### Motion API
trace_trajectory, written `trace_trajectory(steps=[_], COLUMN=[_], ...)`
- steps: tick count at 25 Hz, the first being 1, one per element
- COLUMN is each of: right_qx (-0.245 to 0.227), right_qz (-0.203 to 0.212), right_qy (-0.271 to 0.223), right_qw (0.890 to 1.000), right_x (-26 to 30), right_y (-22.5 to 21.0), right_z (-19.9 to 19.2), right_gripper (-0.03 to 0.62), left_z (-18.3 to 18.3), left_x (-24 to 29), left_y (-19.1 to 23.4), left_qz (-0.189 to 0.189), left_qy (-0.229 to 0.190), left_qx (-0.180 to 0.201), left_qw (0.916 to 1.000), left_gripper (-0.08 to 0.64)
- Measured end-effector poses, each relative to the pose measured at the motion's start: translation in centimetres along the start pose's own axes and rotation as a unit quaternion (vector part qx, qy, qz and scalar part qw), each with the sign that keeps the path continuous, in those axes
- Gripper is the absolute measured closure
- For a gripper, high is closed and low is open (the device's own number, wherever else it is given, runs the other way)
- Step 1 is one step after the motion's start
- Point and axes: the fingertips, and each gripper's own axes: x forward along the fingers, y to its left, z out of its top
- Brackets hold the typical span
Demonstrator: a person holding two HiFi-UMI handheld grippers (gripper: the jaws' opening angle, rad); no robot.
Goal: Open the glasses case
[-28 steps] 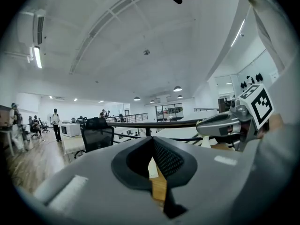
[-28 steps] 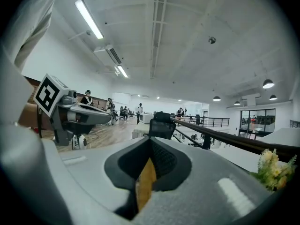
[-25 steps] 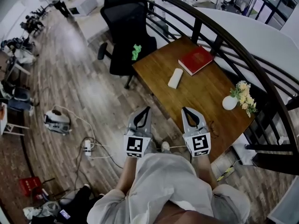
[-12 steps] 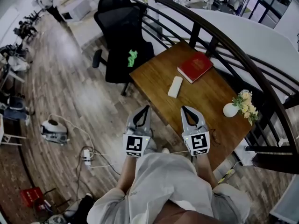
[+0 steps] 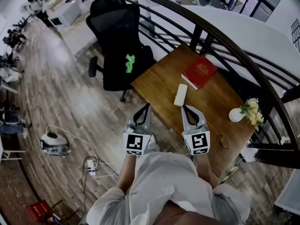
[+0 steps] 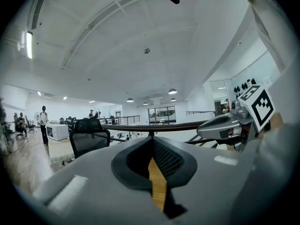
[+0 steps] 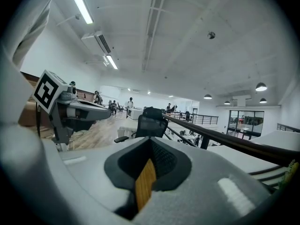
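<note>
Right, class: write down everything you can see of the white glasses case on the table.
The glasses case is a small white oblong with rounded ends, smooth-looking; no seam or hinge shows. It appears closed and lies flat on the brown wooden table, long axis pointing away from the person. The red book lies beyond it, apart. The right gripper, shut, has its tips by the case's near end; contact cannot be told.

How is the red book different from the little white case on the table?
The red book is wide and square-cornered; the white case is narrow with rounded ends. The book lies nearer the railing; the case lies nearer the person. Both lie flat on the wooden table.
</note>
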Motion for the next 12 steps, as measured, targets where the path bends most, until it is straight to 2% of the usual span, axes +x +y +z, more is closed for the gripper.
trace_trajectory(steps=[12], right_qx=[0.002], right_qz=[-0.046], right_qy=[0.024], right_qw=[0.999], right_x=[8.5], right_y=[1.4], right_z=[0.1], right_gripper=[0.589], left_z=[-2.1], left_x=[3.7], left_y=[8.4], left_qz=[-0.037], left_qy=[-0.002], left_qx=[-0.007], left_qw=[0.9993], left_gripper=[0.54])
